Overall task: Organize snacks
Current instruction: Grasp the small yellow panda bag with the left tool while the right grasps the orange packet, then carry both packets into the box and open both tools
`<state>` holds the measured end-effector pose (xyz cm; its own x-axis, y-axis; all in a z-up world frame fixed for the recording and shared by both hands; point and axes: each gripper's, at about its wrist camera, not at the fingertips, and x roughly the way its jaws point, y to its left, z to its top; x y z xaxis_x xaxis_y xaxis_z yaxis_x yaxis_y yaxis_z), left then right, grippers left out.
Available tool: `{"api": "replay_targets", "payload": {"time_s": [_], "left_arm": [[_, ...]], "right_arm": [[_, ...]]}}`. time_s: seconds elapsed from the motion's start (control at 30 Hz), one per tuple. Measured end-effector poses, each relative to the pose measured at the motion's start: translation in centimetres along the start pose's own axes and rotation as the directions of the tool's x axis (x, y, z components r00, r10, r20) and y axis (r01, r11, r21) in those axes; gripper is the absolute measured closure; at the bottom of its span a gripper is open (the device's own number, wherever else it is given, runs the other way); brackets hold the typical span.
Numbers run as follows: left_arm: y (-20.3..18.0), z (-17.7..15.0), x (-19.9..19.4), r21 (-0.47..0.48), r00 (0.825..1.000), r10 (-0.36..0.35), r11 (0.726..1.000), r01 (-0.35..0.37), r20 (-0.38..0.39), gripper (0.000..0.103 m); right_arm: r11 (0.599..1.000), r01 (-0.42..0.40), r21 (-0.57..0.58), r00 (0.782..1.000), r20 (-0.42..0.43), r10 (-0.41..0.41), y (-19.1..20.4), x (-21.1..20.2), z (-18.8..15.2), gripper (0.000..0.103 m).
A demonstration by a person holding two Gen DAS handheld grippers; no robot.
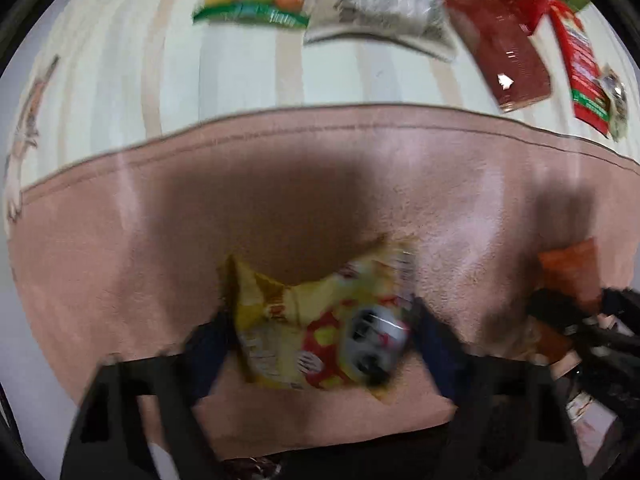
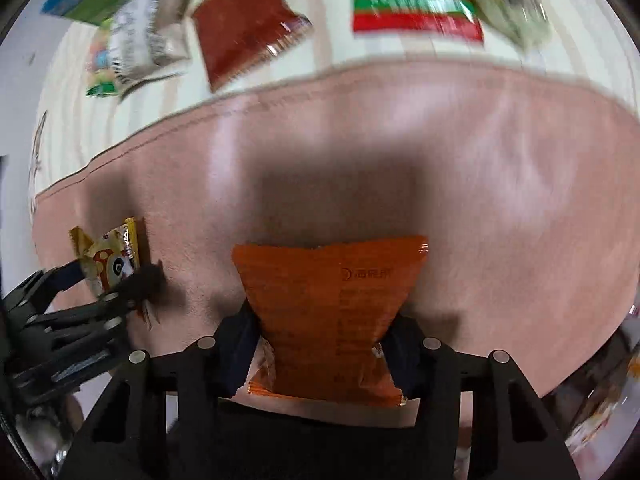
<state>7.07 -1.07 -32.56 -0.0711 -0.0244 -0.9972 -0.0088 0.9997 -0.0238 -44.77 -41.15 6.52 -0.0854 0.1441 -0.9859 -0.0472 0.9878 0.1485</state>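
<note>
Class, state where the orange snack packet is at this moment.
In the right wrist view the orange snack packet sits low and central, pinched in the right tool above the pink mat; the yellow panda packet is far left.

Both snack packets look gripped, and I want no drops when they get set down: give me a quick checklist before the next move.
1. Left gripper closed on yellow panda packet: ok.
2. Right gripper closed on orange packet: ok.
3. Grip depth on yellow panda packet: cannot tell, blurred.
4. Orange packet pinched mid-body, creased: ok.
5. Pink mat bare ahead of both: ok.
6. Grippers apart from each other: ok.
</note>
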Motion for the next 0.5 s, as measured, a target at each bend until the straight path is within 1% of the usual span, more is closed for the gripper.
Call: {"api": "replay_targets", "payload": {"time_s": [0.03, 0.1, 0.13, 0.2, 0.23, 0.27, 0.33, 0.43, 0.5], "left_arm": [[0.3, 0.0, 0.2, -0.026, 1.000, -0.029, 0.999, 0.029, -0.005, 0.030], [1.1, 0.2, 0.2, -0.078, 0.998, -0.070, 0.995, 0.070, 0.007, 0.030], [1.4, 0.3, 0.1, -0.100, 0.996, -0.086, 0.991, 0.087, 0.011, 0.030], [2.3, 0.6, 0.3, -0.147, 0.992, -0.128, 0.981, 0.127, 0.009, 0.029], [2.5, 0.7, 0.5, -0.155, 0.990, -0.140, 0.978, 0.138, -0.001, 0.028], [2.5, 0.7, 0.7, -0.157, 0.989, -0.148, 0.977, 0.144, -0.012, 0.028], [2.4, 0.6, 1.0, -0.152, 0.989, -0.146, 0.978, 0.141, -0.024, 0.027], [2.0, 0.1, 1.5, -0.156, 0.990, -0.137, 0.979, 0.132, -0.026, 0.027], [1.8, -0.4, 1.9, -0.162, 0.991, -0.133, 0.978, 0.130, -0.010, 0.027]], "right_arm": [[1.000, -0.002, -0.010, 1.000, 0.019, 0.002, 0.1, -0.5, 0.2, 0.046], [0.998, 0.024, -0.049, 0.999, 0.041, -0.022, 0.4, -1.2, 0.7, 0.046], [0.998, 0.028, -0.063, 0.999, 0.029, -0.027, 0.6, -1.1, 0.9, 0.046], [0.999, 0.014, -0.050, 1.000, -0.013, -0.014, 0.4, -0.4, 1.3, 0.041], [0.999, -0.004, -0.038, 1.000, -0.028, 0.003, 0.3, -0.1, 1.5, 0.037], [0.999, -0.023, -0.026, 0.999, -0.032, 0.022, 0.1, 0.0, 1.5, 0.030], [0.999, -0.035, -0.009, 0.999, -0.034, 0.035, 0.3, 0.2, 1.2, 0.024], [0.999, -0.031, 0.013, 0.999, -0.040, 0.031, 0.5, 0.8, 0.6, 0.024], [1.000, -0.016, 0.017, 0.999, -0.040, 0.017, 0.3, 1.2, 0.6, 0.024]]}}
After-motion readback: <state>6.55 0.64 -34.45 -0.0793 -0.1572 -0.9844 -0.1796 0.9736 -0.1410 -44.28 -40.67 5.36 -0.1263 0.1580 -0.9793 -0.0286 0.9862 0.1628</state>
